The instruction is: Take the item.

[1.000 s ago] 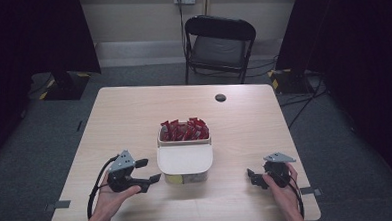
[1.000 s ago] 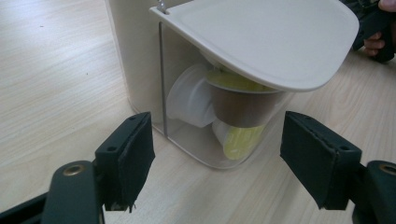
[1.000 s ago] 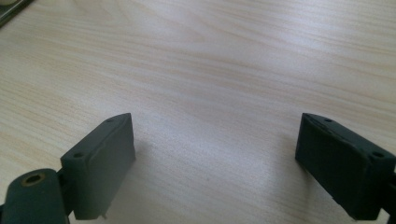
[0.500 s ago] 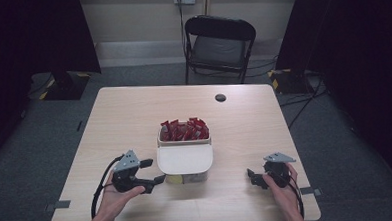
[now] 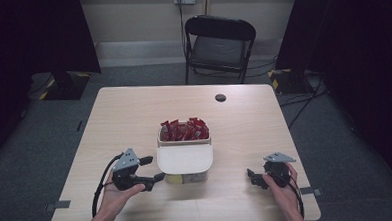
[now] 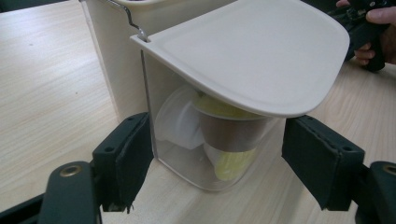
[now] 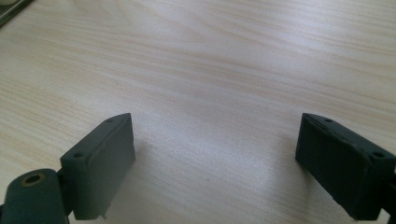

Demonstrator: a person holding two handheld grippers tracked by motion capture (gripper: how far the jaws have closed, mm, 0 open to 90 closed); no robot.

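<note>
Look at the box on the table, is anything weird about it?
Nothing looks broken or spilled. The container's cream lid covers just the near, clear compartment; the far one stands open, full of red packets.

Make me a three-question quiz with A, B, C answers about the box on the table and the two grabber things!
1. Where are the red packets?
A. in the box's far part
B. on the chair
C. on the floor

2. What colour is the box's lid?
A. blue
B. cream
C. black

3. How is the left hand-held gripper?
A. shut on a packet
B. open, at the box's clear front
C. lying on the chair

Answers: 1 A, the packets stand in the container behind the lid. 2 B, it looks cream. 3 B, its jaws stand apart either side of the clear front.
</note>
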